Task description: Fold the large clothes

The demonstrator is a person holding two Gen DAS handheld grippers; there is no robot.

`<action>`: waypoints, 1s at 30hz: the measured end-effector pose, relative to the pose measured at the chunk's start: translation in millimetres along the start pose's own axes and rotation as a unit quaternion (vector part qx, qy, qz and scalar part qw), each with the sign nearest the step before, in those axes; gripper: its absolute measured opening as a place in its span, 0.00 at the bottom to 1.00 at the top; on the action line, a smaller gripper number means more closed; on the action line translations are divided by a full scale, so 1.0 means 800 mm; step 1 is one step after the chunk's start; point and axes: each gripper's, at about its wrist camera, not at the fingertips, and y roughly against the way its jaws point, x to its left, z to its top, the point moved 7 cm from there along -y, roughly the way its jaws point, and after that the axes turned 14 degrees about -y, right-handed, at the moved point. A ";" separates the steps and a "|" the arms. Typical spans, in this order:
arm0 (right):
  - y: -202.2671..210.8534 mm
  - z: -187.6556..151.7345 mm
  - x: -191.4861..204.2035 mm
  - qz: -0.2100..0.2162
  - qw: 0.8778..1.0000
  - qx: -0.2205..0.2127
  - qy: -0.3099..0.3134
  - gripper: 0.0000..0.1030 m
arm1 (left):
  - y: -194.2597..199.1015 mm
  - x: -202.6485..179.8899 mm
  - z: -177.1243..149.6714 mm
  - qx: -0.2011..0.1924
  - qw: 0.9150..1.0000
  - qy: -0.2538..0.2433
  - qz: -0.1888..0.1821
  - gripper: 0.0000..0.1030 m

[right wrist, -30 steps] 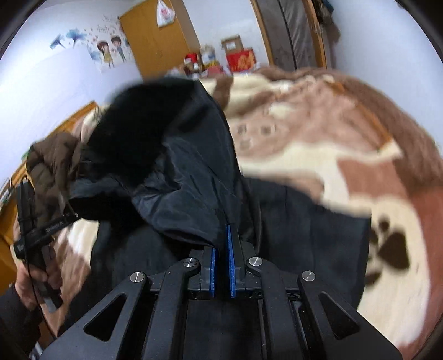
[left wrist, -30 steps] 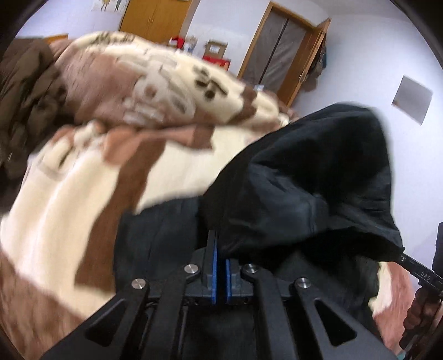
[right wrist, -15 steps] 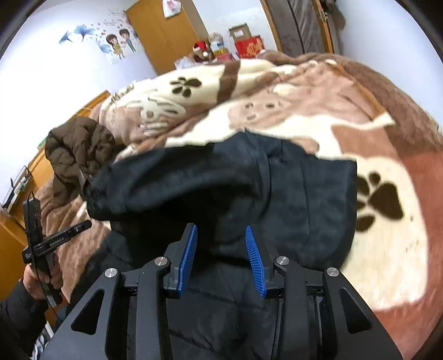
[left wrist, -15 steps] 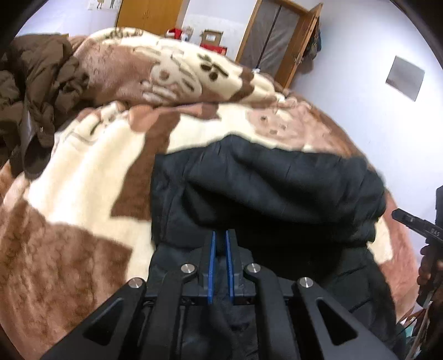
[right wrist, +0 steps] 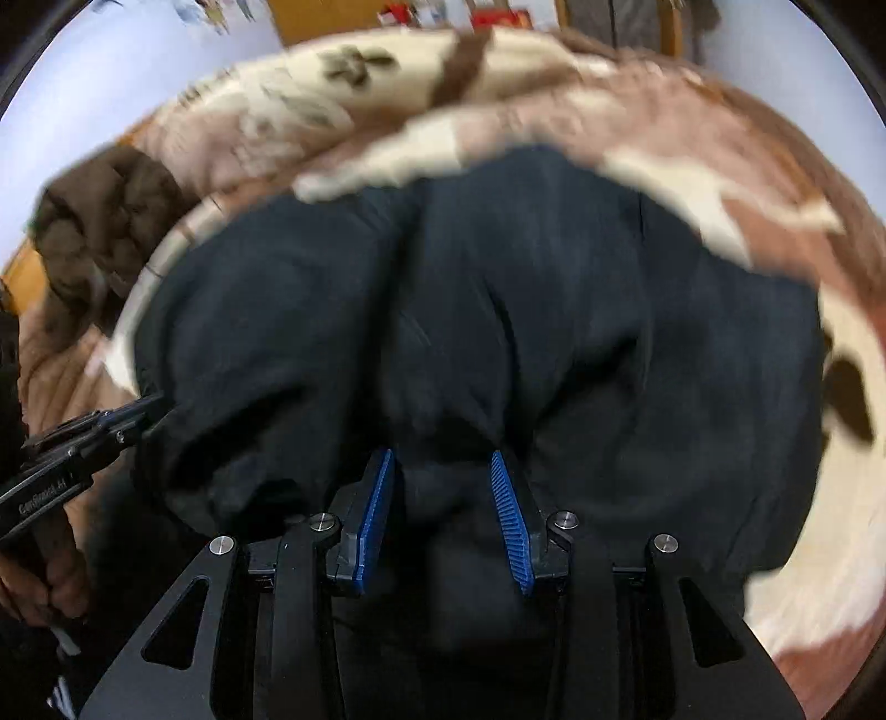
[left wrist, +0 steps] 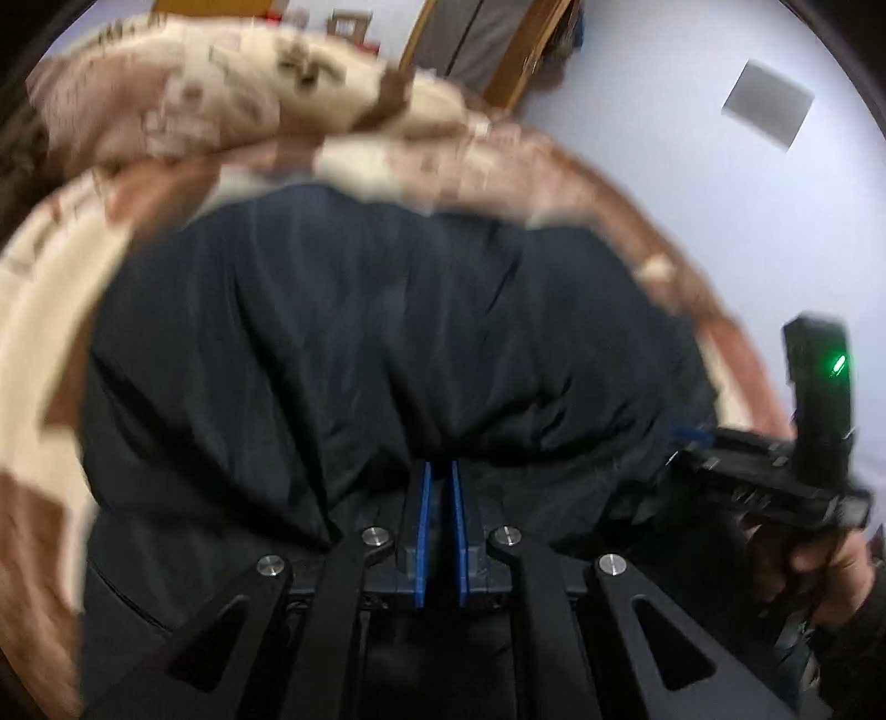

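Observation:
A large black padded jacket [left wrist: 387, 343] lies on the bed, folded over on itself; it also fills the right wrist view [right wrist: 498, 310]. My left gripper [left wrist: 438, 471] has its blue pads nearly together at the jacket's near edge; a narrow gap shows between them and I cannot see cloth in it. My right gripper [right wrist: 443, 459] is open, its pads spread over the jacket's near fold, holding nothing. Each gripper shows in the other's view: the right one at the jacket's right side [left wrist: 775, 476], the left one at its left side [right wrist: 83, 443].
A brown and cream paw-print blanket [right wrist: 692, 166] covers the bed around the jacket. A brown quilted coat [right wrist: 105, 221] is heaped at the far left. A wooden door [left wrist: 498, 50] and a white wall stand behind the bed.
The lifted half of the jacket has been laid down over the rest. My right gripper opened and let go of it. Both grippers have come down close to the near edge.

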 end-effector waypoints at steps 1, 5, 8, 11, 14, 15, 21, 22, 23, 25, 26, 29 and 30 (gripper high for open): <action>-0.004 -0.005 -0.003 0.005 1.000 -0.002 -0.006 0.36 | -0.011 0.000 -0.011 0.005 1.000 -0.001 0.002 0.08; -0.014 -0.005 -0.002 -0.003 1.000 -0.017 0.007 0.36 | -0.018 0.002 -0.010 -0.004 1.000 0.003 0.007 0.08; -0.015 -0.007 -0.002 -0.005 1.000 -0.012 0.003 0.36 | -0.018 0.002 -0.010 0.006 1.000 0.006 0.010 0.08; 0.013 -0.010 0.000 0.001 1.000 -0.009 -0.014 0.36 | 0.013 -0.006 -0.008 0.005 1.000 0.007 0.012 0.08; 0.062 0.000 0.008 0.023 0.999 -0.047 -0.014 0.36 | 0.052 -0.007 0.002 -0.023 1.000 -0.005 0.015 0.08; 0.078 0.007 0.013 0.028 0.997 -0.065 -0.013 0.36 | 0.067 -0.005 0.011 -0.037 0.999 -0.011 0.022 0.08; 0.109 0.050 0.069 0.075 0.989 -0.125 0.010 0.36 | 0.075 0.036 0.061 -0.074 0.996 0.012 0.056 0.08; 0.095 0.050 0.075 0.068 0.990 -0.122 0.020 0.36 | 0.064 0.046 0.063 -0.066 0.996 0.021 0.064 0.08; 0.079 0.049 0.078 0.060 0.991 -0.114 0.020 0.36 | 0.051 0.055 0.060 -0.055 0.996 0.029 0.070 0.08; 0.037 0.042 0.066 0.039 0.996 -0.084 0.005 0.36 | 0.022 0.069 0.048 -0.032 0.996 0.049 0.072 0.08; 0.015 0.037 0.054 0.029 0.997 -0.068 -0.008 0.36 | 0.011 0.072 0.039 -0.023 0.996 0.057 0.068 0.08; 0.007 0.030 0.037 0.031 0.996 -0.075 -0.020 0.35 | 0.009 0.075 0.022 -0.022 0.996 0.057 0.061 0.08; 0.014 0.029 0.040 0.025 0.997 -0.078 -0.016 0.35 | 0.014 0.073 0.020 -0.021 0.996 0.053 0.062 0.08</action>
